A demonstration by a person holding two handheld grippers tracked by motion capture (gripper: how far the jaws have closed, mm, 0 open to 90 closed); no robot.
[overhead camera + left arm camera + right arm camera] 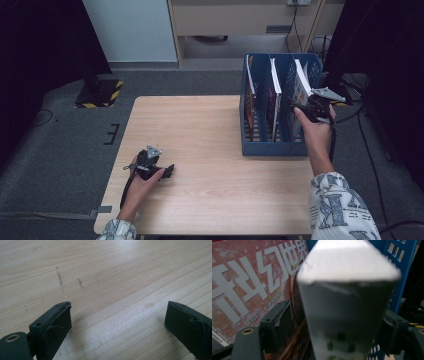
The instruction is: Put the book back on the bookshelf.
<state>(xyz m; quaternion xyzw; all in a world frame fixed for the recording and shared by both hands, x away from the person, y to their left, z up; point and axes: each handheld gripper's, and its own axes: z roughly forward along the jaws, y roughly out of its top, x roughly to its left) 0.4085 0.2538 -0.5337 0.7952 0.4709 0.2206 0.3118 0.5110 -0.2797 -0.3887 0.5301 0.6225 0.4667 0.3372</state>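
Observation:
A blue three-slot file rack (272, 148) stands at the table's right side. A thick white book (301, 82) is upright in its right slot. My right gripper (314, 106) is at that book's top, open, one jaw on each side of the spine. In the right gripper view the white book (347, 302) rises between the jaws of my right gripper (337, 315), with a small gap at the left jaw; whether the right jaw touches it, I cannot tell. My left gripper (169, 171) rests on the table near the front left, open, holding nothing. The left gripper (117, 312) has bare wood between its jaws.
A red magazine (249, 285) with large white characters stands in the slot beside the white book. Another book (250, 95) fills the rack's left slot. The wooden table (210, 125) stretches left of the rack. Grey carpet and dark stands surround the table.

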